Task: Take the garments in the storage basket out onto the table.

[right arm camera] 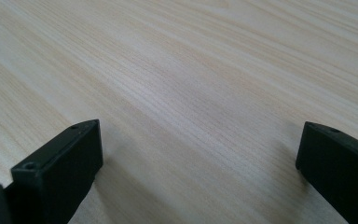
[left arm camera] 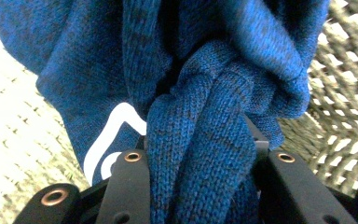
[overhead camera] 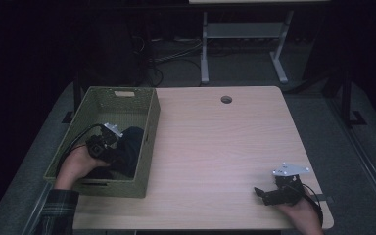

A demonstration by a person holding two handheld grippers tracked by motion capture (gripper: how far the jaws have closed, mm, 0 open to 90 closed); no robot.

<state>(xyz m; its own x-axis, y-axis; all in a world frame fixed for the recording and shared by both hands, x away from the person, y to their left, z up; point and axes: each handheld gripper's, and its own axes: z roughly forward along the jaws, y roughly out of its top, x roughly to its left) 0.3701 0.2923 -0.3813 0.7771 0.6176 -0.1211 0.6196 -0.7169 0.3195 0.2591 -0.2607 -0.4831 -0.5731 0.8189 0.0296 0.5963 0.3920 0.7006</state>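
A dark blue knitted garment (overhead camera: 129,147) lies inside the green woven basket (overhead camera: 149,129) at the table's left. My left gripper (overhead camera: 115,152) is down in the basket, shut on a thick fold of the blue knitted garment (left arm camera: 200,140), which bunches between its two black jaws; a white printed mark (left arm camera: 112,135) shows on the cloth. My right gripper (overhead camera: 260,194) rests low over the bare wood near the table's front right corner. In the right gripper view its fingers (right arm camera: 70,163) stand wide apart with nothing between them.
The light wooden table (overhead camera: 215,147) has a round cable hole (overhead camera: 226,100) near its far edge. Behind it on the dark floor stand a white desk frame (overhead camera: 245,44) and loose cables (overhead camera: 171,58). The basket's woven wall (left arm camera: 345,116) is close beside the left gripper.
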